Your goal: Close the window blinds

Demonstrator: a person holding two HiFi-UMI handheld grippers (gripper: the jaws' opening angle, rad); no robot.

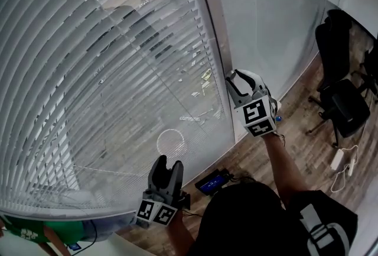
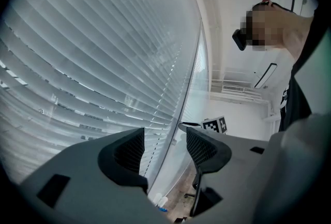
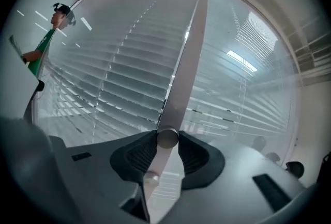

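White slatted window blinds (image 1: 118, 71) fill the glass on the left, and their slats stand partly tilted. In the right gripper view a pale tilt wand (image 3: 186, 62) hangs down in front of the blinds (image 3: 119, 83). Its round end sits between the jaws of my right gripper (image 3: 167, 138), which stand open close beside it. In the head view the right gripper (image 1: 235, 77) is raised at the window post (image 1: 212, 24). My left gripper (image 1: 166, 161) is lower, near the blinds' bottom edge. In its own view the left gripper (image 2: 164, 137) is open and holds nothing, facing the blinds (image 2: 103, 62).
Black office chairs (image 1: 342, 101) stand at the right on the wood floor. A white power strip (image 1: 341, 160) lies near them. A blue device (image 1: 212, 181) sits on the floor by the window's foot. A person in green (image 3: 45, 44) stands at the far left.
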